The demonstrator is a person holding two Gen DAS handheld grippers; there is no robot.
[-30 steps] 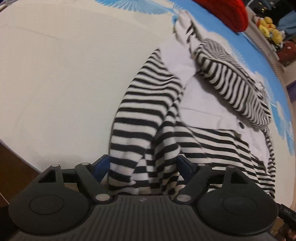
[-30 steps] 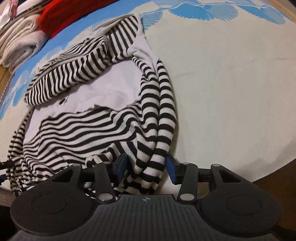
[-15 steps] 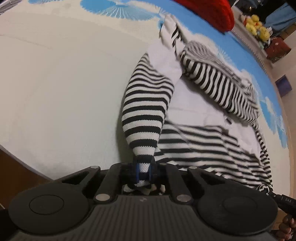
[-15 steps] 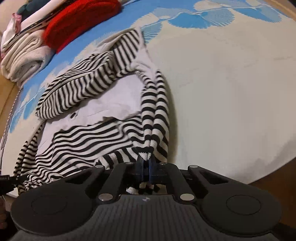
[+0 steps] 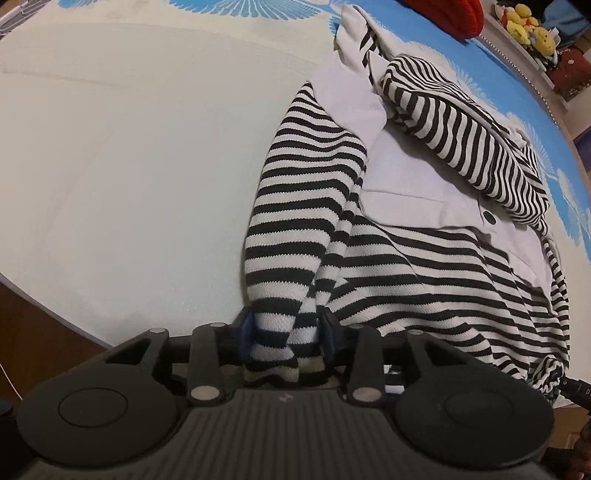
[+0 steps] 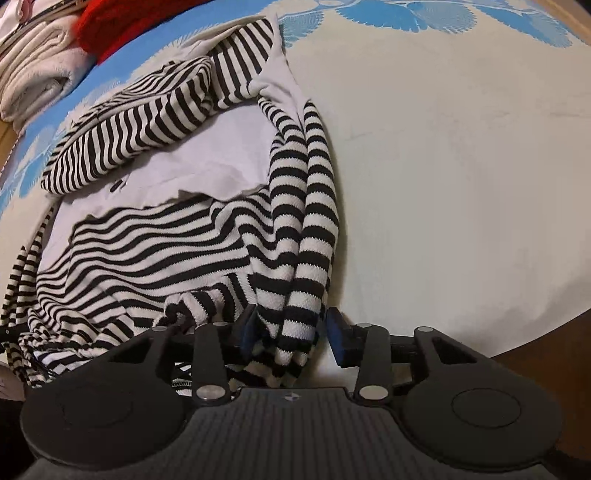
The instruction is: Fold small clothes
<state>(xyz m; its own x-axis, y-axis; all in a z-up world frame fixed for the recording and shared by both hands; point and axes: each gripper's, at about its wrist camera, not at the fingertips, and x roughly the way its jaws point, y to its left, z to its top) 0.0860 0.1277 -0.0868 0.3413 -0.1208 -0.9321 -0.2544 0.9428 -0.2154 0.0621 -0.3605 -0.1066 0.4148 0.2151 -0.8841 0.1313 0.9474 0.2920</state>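
- Evidently, the striped top point(image 5: 424, 266) lies spread on the pale sheet point(image 5: 129, 166), filling the right half of the left wrist view from 1 to 4 o'clock. Its hem is bunched nearest the cameras.
- One sleeve point(image 5: 295, 206) runs down toward 6 o'clock, and its cuff sits between the jaws of the left gripper point(image 5: 287, 332). The jaws are parted about as wide as the cuff, the cloth fills the gap, and I see no pinch.
- The right gripper point(image 6: 291, 330) is likewise parted around the other sleeve point(image 6: 306, 206), with bare sheet showing beside its 3 o'clock pad. I judge that cuff loose.
- The sleeves lie straight along the body's edges, probably so they can be folded inward.
- No basket or box shows. A red garment point(image 6: 122, 26) and pale folded cloth point(image 6: 37, 74) are stacked at 10 to 11 o'clock in the right wrist view.
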